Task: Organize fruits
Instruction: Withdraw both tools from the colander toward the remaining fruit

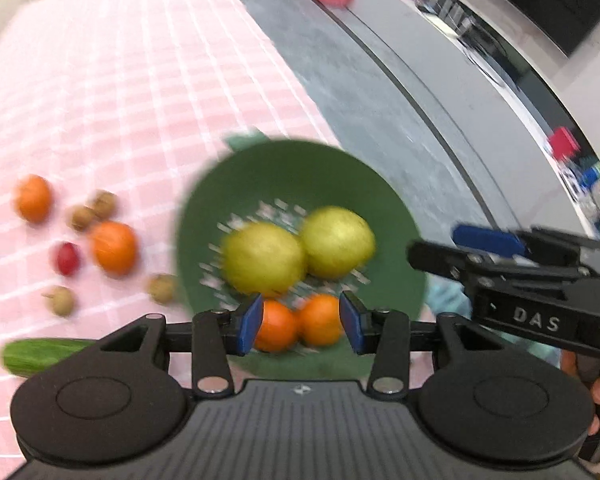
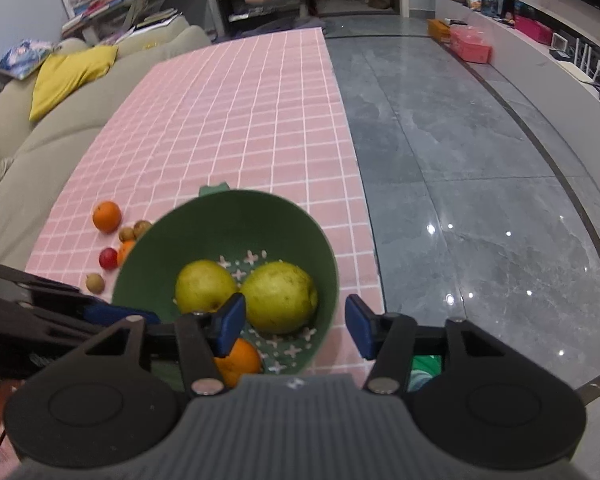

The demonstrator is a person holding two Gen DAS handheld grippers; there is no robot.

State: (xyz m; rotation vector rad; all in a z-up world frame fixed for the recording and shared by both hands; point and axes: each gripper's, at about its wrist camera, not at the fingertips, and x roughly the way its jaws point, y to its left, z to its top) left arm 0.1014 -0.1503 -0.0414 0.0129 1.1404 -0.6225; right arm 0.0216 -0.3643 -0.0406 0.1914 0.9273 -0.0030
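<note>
A green colander bowl (image 1: 204,216) (image 2: 228,220) stands on the pink checked tablecloth (image 1: 100,80) (image 2: 236,120). It holds two yellow-green pears (image 1: 264,258) (image 2: 280,296) and two oranges (image 1: 296,324), one of them showing in the right wrist view (image 2: 240,360). My left gripper (image 1: 300,322) is open and empty over the bowl's near rim. My right gripper (image 2: 296,328) is open and empty, straddling the bowl's right rim; it also shows in the left wrist view (image 1: 448,246). Loose on the cloth to the left lie two oranges (image 1: 114,246) (image 2: 107,216), a red fruit (image 1: 67,258) (image 2: 108,258) and small brown fruits (image 1: 62,300) (image 2: 95,282).
A green cucumber (image 1: 40,354) lies at the cloth's near left. A beige sofa (image 2: 40,128) with a yellow cushion (image 2: 68,76) flanks the table's left. Grey glossy floor (image 2: 460,160) lies to the right, with a pink box (image 2: 470,46) by a low shelf.
</note>
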